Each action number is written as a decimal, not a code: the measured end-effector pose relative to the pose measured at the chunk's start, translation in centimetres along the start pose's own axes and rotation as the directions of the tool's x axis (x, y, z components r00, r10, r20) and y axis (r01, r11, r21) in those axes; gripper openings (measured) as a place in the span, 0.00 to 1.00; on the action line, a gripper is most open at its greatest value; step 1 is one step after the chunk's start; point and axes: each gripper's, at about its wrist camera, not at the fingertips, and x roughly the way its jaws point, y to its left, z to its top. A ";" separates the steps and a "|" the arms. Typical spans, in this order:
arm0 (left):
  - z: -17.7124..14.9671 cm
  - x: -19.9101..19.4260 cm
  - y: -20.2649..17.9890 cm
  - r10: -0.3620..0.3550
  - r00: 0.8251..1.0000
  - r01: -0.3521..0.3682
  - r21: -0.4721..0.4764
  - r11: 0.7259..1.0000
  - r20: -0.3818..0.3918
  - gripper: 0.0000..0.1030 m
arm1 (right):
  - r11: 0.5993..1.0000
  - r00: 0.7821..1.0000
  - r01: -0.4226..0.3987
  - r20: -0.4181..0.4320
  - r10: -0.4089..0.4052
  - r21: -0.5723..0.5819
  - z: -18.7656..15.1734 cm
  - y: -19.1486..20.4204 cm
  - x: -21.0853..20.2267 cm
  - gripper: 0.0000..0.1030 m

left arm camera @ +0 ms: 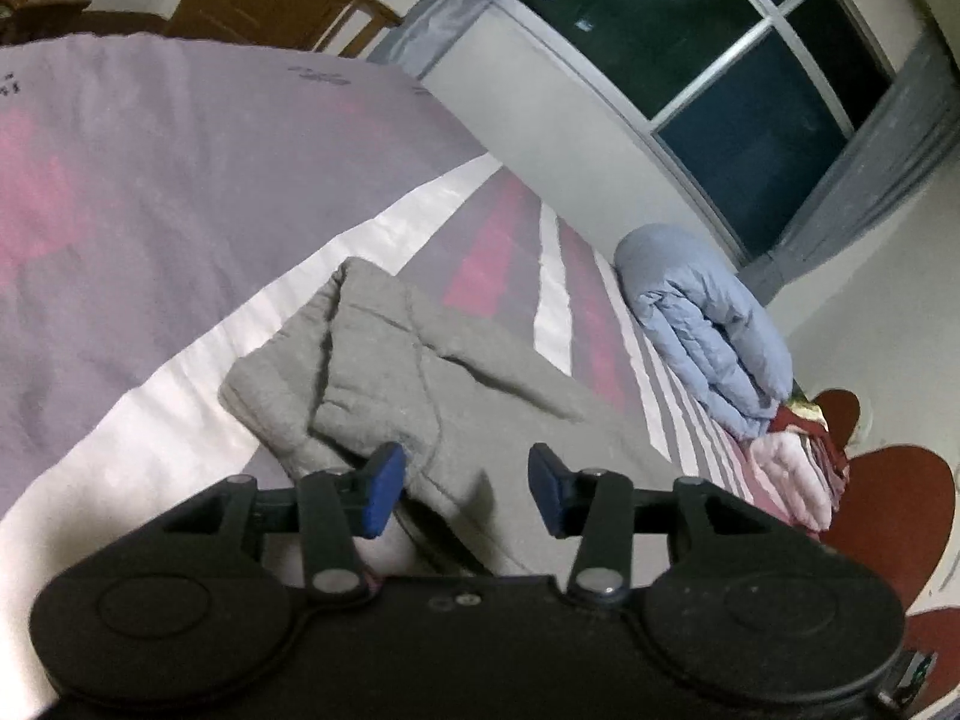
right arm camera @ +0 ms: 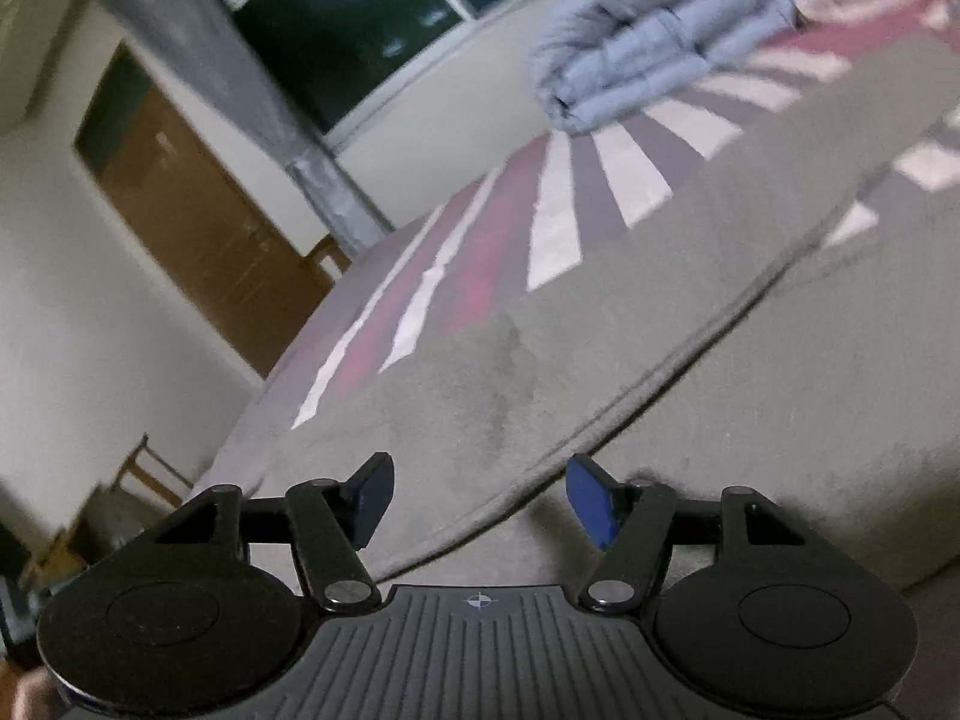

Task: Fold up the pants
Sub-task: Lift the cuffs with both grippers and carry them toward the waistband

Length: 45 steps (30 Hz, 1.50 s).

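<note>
No writing can be read anywhere. The bedsheet (left arm camera: 180,138) carries small dark printed marks near its far edge. They are too blurred to make out.

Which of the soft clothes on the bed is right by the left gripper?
The grey pants. They lie spread just beyond the open left gripper, while the rolled light blue quilted jacket and the pink bundle sit farther off by the wall.

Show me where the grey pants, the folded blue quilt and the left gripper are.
grey pants (left arm camera: 432,372): left wrist view, middle of the folded cloth.
folded blue quilt (left arm camera: 702,312): left wrist view, its top layer.
left gripper (left arm camera: 467,489): left wrist view, between its open fingertips.
</note>
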 end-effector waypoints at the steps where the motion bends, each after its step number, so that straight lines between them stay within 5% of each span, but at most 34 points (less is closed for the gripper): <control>1: 0.1 0.3 0.3 -0.002 1.000 0.002 -0.019 1.000 0.000 0.35 | 1.000 1.000 -0.003 -0.006 0.003 0.023 0.2 -0.5 0.3 0.63; 7: -0.8 0.1 3.4 -0.051 0.999 0.050 -0.150 0.987 -0.001 0.34 | 0.991 0.999 -0.003 -0.038 0.008 0.131 1.1 -3.2 2.5 0.62; 13: -0.7 0.8 4.4 -0.060 0.998 0.057 -0.210 0.976 -0.011 0.33 | 0.961 0.998 -0.028 -0.045 0.042 0.274 1.9 -4.8 4.3 0.46; 29: -1.5 2.4 3.9 0.021 1.000 -0.018 -0.223 0.975 0.010 0.23 | 0.979 0.997 -0.010 -0.074 0.026 0.204 2.0 -4.6 4.2 0.45; 31: -1.6 2.0 3.7 0.041 0.999 -0.038 -0.221 0.975 0.013 0.21 | 0.980 0.996 0.000 -0.082 0.017 0.198 2.7 -4.0 5.3 0.30; 32: -1.7 1.8 3.6 0.052 0.999 -0.050 -0.221 0.974 0.004 0.21 | 0.981 0.995 0.006 -0.096 0.013 0.193 2.8 -3.9 5.5 0.09; 35: -1.8 0.6 3.5 0.038 0.999 -0.035 -0.254 0.967 0.008 0.19 | 0.989 0.996 0.007 -0.093 0.007 0.146 2.8 -3.3 5.0 0.08; 45: 2.2 0.0 1.9 -0.025 0.999 0.029 -0.146 0.989 0.028 0.13 | 0.996 0.998 -0.063 -0.008 0.063 0.064 3.3 0.0 2.4 0.08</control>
